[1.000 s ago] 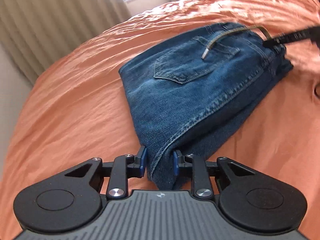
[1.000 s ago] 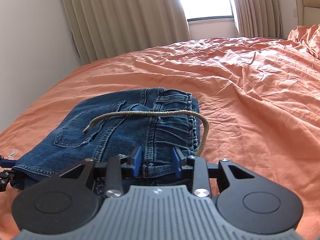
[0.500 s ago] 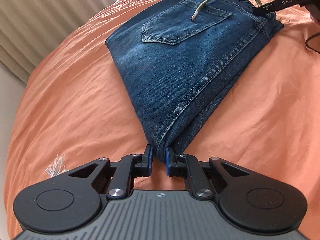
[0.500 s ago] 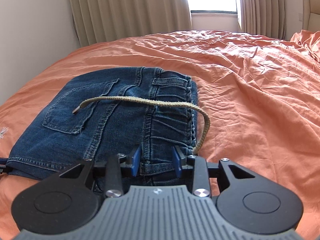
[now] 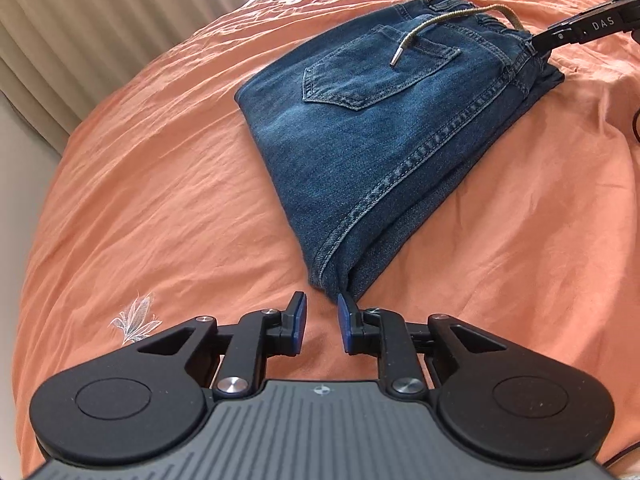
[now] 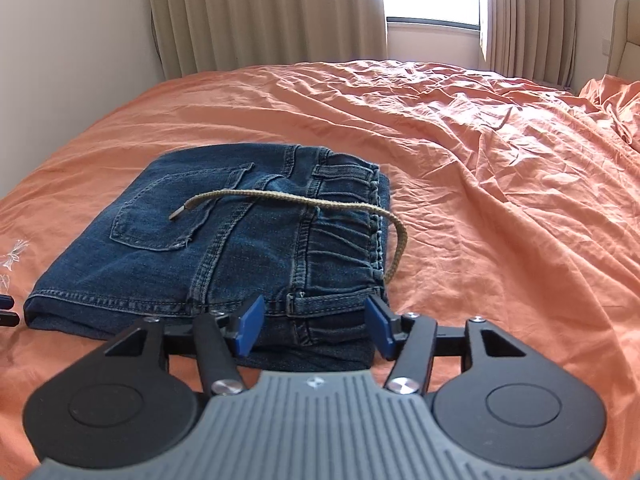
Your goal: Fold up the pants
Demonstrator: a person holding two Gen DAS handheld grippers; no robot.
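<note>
Left wrist view: left tongs [image 5: 322,322] at bottom centre, jaws just reopened, narrow gap, nothing between; right pad tip just beside folded corner of jeans [image 5: 384,128]. Jeans lie folded on bed [image 5: 160,200], centre to upper right. Denim looks thick, fairly heavy, limp; layers may slide.

Right wrist view: right tongs [image 6: 316,326] just widened, pads apart, clear of waistband [image 6: 340,256]. Drawstring [image 6: 288,200] loose; avoid snagging. Best hold: seams, waistband.

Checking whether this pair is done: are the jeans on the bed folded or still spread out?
Folded. The jeans lie as a compact stacked rectangle on the orange bedsheet, layers showing at the near edge, back pocket on top.
</note>
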